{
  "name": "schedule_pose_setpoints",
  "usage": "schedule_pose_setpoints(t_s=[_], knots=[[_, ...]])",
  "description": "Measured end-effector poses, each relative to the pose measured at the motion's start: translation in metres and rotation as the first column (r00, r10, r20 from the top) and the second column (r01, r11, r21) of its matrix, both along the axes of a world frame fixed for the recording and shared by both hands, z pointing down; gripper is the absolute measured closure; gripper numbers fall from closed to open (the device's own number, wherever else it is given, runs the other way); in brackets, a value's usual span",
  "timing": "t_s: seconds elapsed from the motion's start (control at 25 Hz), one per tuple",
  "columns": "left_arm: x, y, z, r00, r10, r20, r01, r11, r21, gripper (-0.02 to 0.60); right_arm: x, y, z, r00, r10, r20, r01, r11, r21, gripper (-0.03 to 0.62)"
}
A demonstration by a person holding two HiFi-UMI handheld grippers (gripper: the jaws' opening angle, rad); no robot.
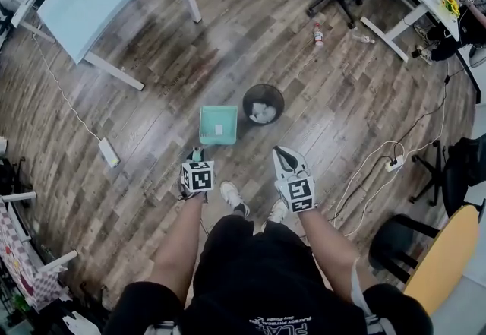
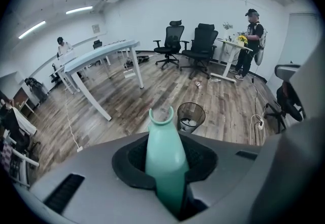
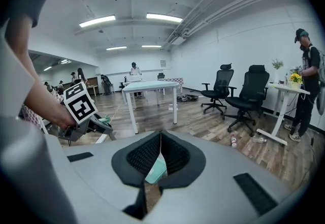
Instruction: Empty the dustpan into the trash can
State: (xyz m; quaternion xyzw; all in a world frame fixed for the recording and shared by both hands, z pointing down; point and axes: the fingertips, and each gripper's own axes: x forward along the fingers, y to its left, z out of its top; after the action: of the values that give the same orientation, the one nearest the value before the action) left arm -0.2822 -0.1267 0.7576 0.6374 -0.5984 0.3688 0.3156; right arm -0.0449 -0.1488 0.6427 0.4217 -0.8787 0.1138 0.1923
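So the left gripper (image 1: 196, 156) fingers pinched the teal dustpan (image 1: 219, 124) by its handle, just left of the trash can (image 1: 263, 104). The right gripper (image 1: 282, 157) fingers were pressed together, empty. I'd have kept it level, then tipped over the rim.

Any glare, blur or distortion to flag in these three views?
Head view: pale sheen on the floor, edges bent by the wide lens, dustpan and trash can sharp. Left gripper view: strong fisheye, dark corners, handle slightly soft up close. Right gripper view: same fisheye, ceiling lights blown out.
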Motion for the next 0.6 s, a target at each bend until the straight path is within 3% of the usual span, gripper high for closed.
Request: schedule_pose_setpoints(t_s=[0.6], knots=[[0.007, -0.007, 0.063, 0.999, -0.013, -0.035, 0.01, 0.996, -0.092, 0.483, -0.026, -0.017, 0.047, 0.999, 0.014, -0.037, -0.017, 0.996, -0.087, 0.569]])
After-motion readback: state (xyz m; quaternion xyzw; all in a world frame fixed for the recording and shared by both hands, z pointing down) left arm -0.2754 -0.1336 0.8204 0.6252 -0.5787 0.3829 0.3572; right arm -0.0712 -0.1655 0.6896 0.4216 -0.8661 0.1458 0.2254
